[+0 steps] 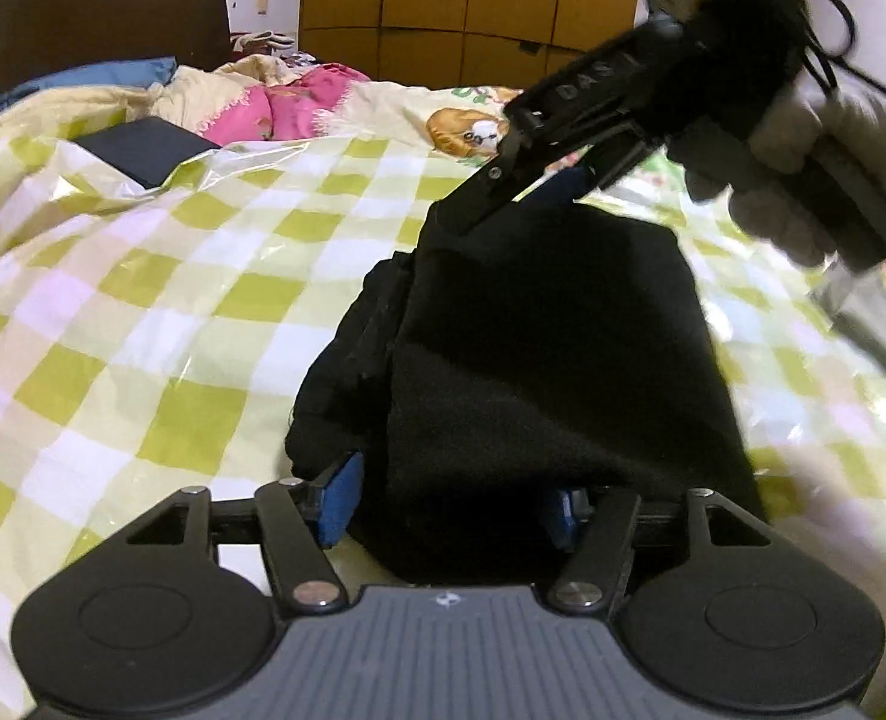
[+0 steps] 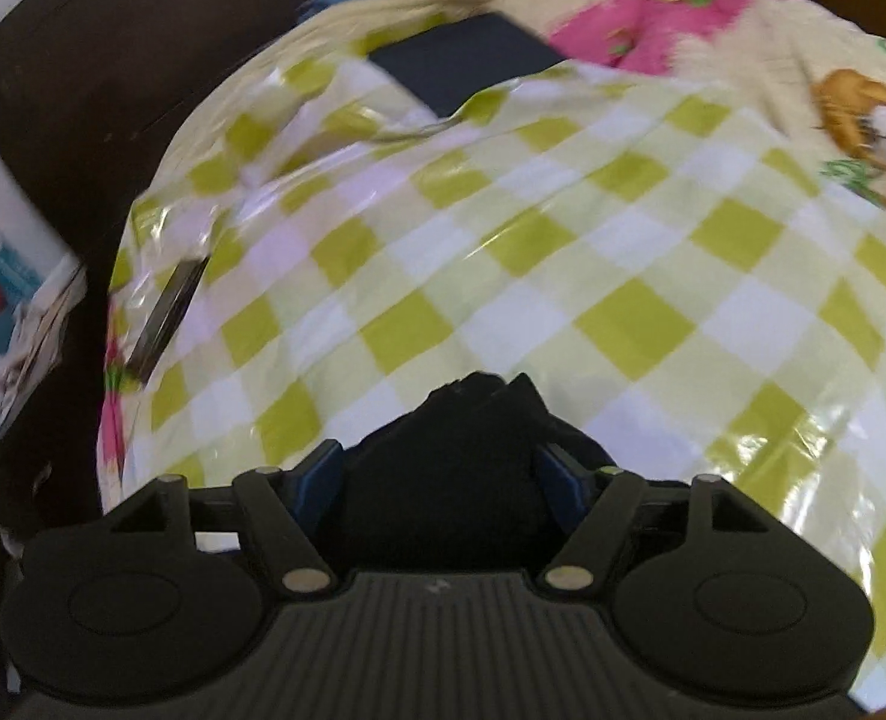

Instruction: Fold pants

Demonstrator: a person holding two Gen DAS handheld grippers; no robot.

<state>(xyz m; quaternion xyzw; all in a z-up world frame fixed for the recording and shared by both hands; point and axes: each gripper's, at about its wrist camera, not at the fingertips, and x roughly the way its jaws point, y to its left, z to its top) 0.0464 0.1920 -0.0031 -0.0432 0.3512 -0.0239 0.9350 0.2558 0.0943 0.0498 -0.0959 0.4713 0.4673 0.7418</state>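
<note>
Black pants (image 1: 533, 330) lie folded into a thick bundle on the green-and-white checked sheet (image 1: 173, 300). My left gripper (image 1: 452, 507) stands at the bundle's near edge with its blue pads (image 1: 338, 498) wide apart; the cloth lies between them and the left pad shows a gap to the top fold. A gloved hand (image 1: 803, 138) holds my right gripper (image 1: 521, 198) tilted down at the far edge of the pants. In the right wrist view the right gripper (image 2: 440, 480) is open, a dark hump of pants (image 2: 455, 450) filling the space between its pads (image 2: 317, 480).
A dark flat box (image 1: 143, 150) lies at the far left of the bed, with a pink and cream blanket (image 1: 299, 102) behind it. A wooden wardrobe (image 1: 467, 0) and a dark headboard (image 1: 83, 0) stand beyond. A thin dark slab (image 2: 167, 312) rests near the bed's left edge.
</note>
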